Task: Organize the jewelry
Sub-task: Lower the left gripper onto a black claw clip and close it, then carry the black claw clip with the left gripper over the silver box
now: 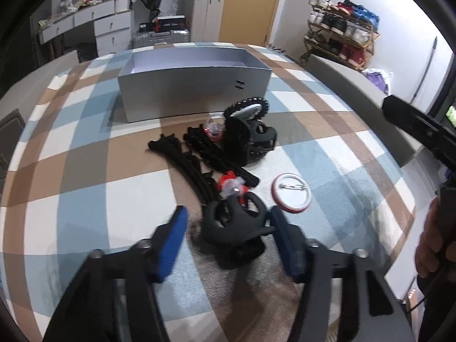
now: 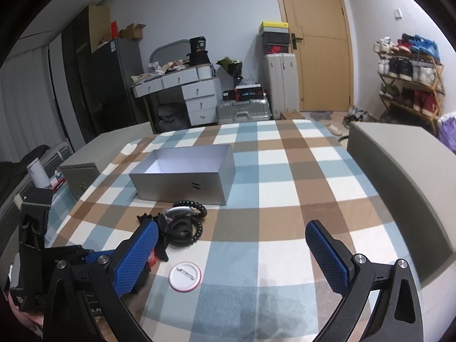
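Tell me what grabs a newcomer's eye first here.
The heap of black hair accessories on the checked cloth, with a black claw clip between the left gripper's blue pads. Behind it stands an open silver box; a round pin badge lies face down beside the heap, before the open right gripper.

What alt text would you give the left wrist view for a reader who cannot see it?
The left gripper straddles a black hair claw clip on a checked tablecloth, its blue fingers either side, the left one clear of it. Beyond lie black hair accessories, a face-down pin badge and an open silver box.
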Demonstrator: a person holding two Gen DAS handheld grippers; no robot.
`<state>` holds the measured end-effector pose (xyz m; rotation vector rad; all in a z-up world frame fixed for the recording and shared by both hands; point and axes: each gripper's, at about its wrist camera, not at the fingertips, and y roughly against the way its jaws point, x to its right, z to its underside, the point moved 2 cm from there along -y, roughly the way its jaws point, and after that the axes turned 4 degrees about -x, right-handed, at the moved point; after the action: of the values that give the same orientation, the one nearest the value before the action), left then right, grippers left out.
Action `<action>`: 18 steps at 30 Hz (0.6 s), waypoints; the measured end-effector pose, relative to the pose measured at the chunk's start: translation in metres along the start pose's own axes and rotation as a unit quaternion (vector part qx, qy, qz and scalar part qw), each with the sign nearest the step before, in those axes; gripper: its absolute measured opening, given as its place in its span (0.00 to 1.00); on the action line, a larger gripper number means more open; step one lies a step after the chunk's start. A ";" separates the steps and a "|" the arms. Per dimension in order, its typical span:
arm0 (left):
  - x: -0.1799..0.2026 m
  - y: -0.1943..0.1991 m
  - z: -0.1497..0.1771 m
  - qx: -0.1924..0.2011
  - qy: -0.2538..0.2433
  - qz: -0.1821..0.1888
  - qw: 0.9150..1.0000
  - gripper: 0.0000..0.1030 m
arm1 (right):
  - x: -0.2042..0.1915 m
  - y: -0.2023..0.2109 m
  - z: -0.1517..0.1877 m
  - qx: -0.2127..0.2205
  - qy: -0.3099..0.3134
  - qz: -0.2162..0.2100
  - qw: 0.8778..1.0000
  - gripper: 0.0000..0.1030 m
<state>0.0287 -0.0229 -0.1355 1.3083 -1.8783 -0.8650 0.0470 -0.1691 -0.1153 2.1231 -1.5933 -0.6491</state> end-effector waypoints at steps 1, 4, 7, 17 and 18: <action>0.001 0.000 -0.001 0.000 -0.001 0.005 1.000 0.41 | 0.000 -0.001 0.001 -0.001 -0.001 -0.002 1.000 1.00; 0.002 0.001 0.000 0.001 -0.010 0.008 1.000 0.41 | -0.001 -0.003 0.003 -0.008 -0.002 -0.008 1.000 1.00; 0.004 0.004 0.000 0.003 -0.020 0.007 1.000 0.39 | -0.002 -0.005 0.004 -0.015 -0.001 -0.012 1.000 1.00; -0.006 0.020 0.003 0.029 -0.010 0.025 0.999 0.39 | -0.011 -0.015 0.002 -0.046 -0.006 -0.054 0.997 1.00; -0.007 0.023 0.003 0.034 -0.008 0.027 0.999 0.39 | -0.012 -0.018 0.002 -0.054 -0.010 -0.062 0.997 1.00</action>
<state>0.0171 -0.0098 -0.1193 1.2889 -1.9624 -0.7931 0.0573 -0.1528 -0.1255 2.1540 -1.4127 -0.7794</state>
